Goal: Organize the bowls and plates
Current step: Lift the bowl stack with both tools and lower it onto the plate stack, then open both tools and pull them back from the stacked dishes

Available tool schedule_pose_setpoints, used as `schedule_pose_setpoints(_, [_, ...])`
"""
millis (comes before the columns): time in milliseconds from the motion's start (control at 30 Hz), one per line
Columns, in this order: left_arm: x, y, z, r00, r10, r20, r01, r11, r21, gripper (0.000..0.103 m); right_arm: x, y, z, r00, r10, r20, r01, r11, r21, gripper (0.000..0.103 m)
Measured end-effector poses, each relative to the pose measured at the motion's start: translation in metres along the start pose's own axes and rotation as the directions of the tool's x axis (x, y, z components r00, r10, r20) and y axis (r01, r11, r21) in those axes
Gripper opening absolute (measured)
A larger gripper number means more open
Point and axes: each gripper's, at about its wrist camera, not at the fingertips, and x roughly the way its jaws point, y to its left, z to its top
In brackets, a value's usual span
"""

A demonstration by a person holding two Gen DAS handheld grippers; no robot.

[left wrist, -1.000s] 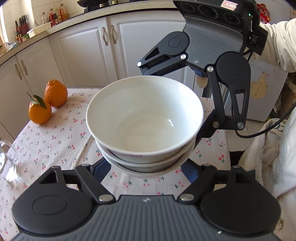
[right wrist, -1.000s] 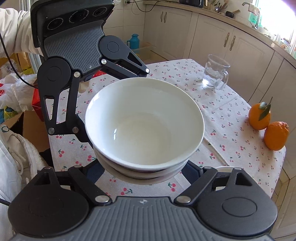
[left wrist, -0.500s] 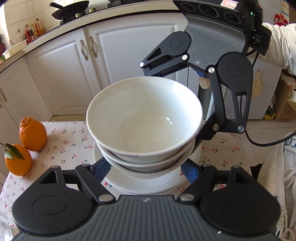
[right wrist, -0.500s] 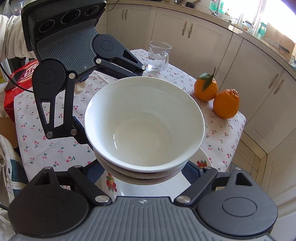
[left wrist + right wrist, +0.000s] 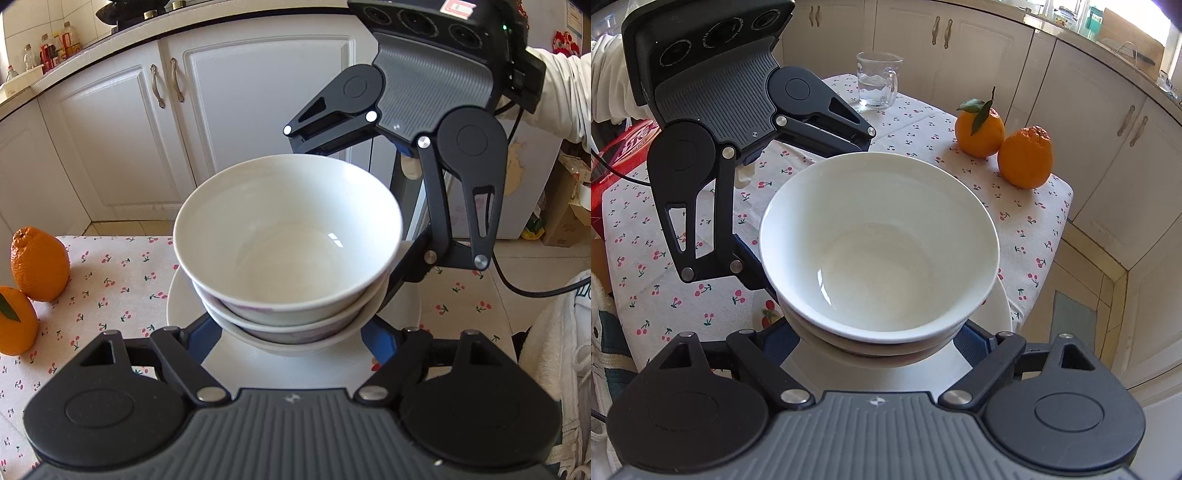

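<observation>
A stack of white bowls [image 5: 288, 243] [image 5: 879, 251] is held between my two grippers, which face each other from opposite sides. My left gripper [image 5: 291, 336] has its blue-padded fingers closed against the lowest bowl's sides, and my right gripper [image 5: 877, 345] grips the same way. The other gripper's fingers show behind the bowls in each view. A white plate [image 5: 258, 369] [image 5: 997, 310] lies on the cherry-print tablecloth [image 5: 110, 280] directly under the stack. Whether the stack touches the plate is hidden.
Two oranges [image 5: 1001, 144] [image 5: 26, 280] stand on the table beside the plate. A glass mug [image 5: 877, 83] stands at the far side. White kitchen cabinets [image 5: 147, 129] surround the table. The table edge [image 5: 1067, 206] drops to the tiled floor.
Both grippers have carried the bowl stack across the table to above the white plate, which has come into view beneath it. The grips have not changed.
</observation>
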Motion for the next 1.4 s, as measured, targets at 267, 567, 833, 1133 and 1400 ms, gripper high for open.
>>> schedule_pose_setpoints(267, [0.003,0.002,0.000,1.000,-0.010,-0.006,0.010,1.000,-0.019,0.082,0.005,-0.005,-0.002,1.000,0.013,-0.008,-0.013,1.000,0.021,0.092])
schedule_pose_setpoints(567, [0.004,0.003,0.000,1.000,-0.010,-0.001,0.010,1.000,-0.026,0.082,0.006,-0.008,-0.002,1.000,0.016,-0.002,-0.015,0.999,0.034,0.092])
schedule_pose_setpoints(833, [-0.009,-0.009,-0.006,0.998,0.059,0.029,-0.059,0.998,-0.018,0.095,-0.001,-0.007,-0.005,0.999,0.009,0.035,-0.011,0.998,0.067,0.103])
schedule_pose_setpoints(1133, [-0.059,-0.044,-0.030,0.953,0.291,0.089,-0.277,0.950,-0.143,0.102,-0.034,0.026,-0.014,0.991,-0.110,0.070,0.099,0.985,0.140,0.103])
schedule_pose_setpoints(1400, [-0.096,-0.095,-0.035,0.774,0.628,0.076,-0.566,0.741,-0.361,0.103,-0.060,0.073,-0.021,0.910,-0.413,0.037,0.372,0.853,0.365,0.103])
